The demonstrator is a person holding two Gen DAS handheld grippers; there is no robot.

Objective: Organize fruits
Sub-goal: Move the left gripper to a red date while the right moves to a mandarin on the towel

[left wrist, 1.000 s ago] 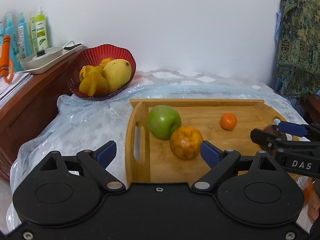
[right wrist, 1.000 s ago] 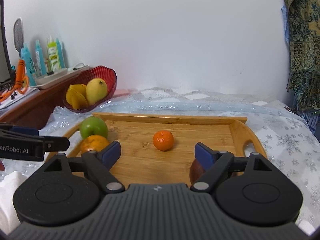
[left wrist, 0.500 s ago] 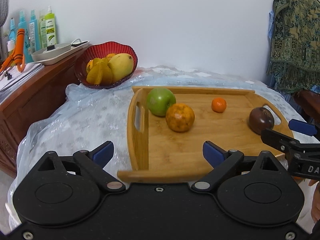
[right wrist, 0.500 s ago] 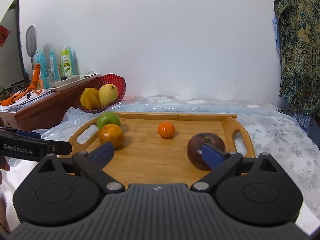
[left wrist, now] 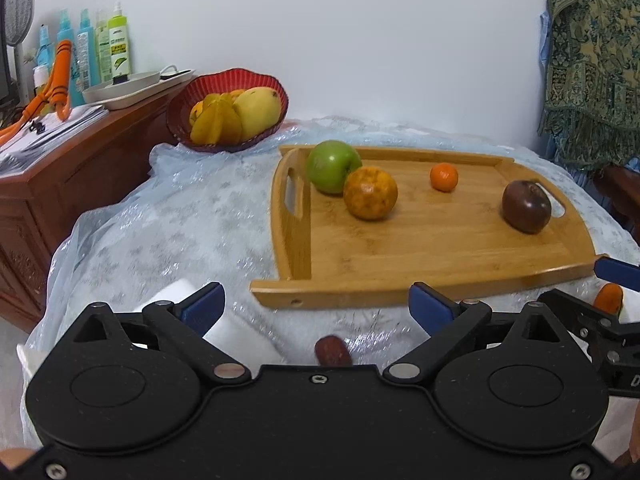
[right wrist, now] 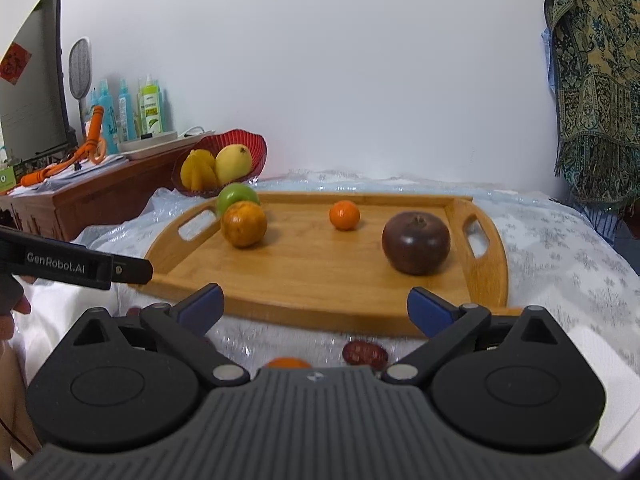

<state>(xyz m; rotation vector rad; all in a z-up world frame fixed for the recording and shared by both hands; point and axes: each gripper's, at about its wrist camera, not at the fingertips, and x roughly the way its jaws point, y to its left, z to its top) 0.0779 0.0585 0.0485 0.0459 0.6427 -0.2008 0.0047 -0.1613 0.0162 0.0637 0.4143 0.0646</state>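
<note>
Both grippers, left and right, hold empty jaws that have just been opening wide before the tray bearing an apple, two oranges and a dark fruit; "GenRobot.AI" marks the left gripper.

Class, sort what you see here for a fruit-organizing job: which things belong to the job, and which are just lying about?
Belongs to the job:
- wooden tray
- green apple
- large orange
- small tangerine
- dark purple fruit
- red bowl of yellow fruit
- left gripper, right gripper, both open and empty

Just lying about:
- spray bottles
- patterned cloth
- wooden cabinet
</note>
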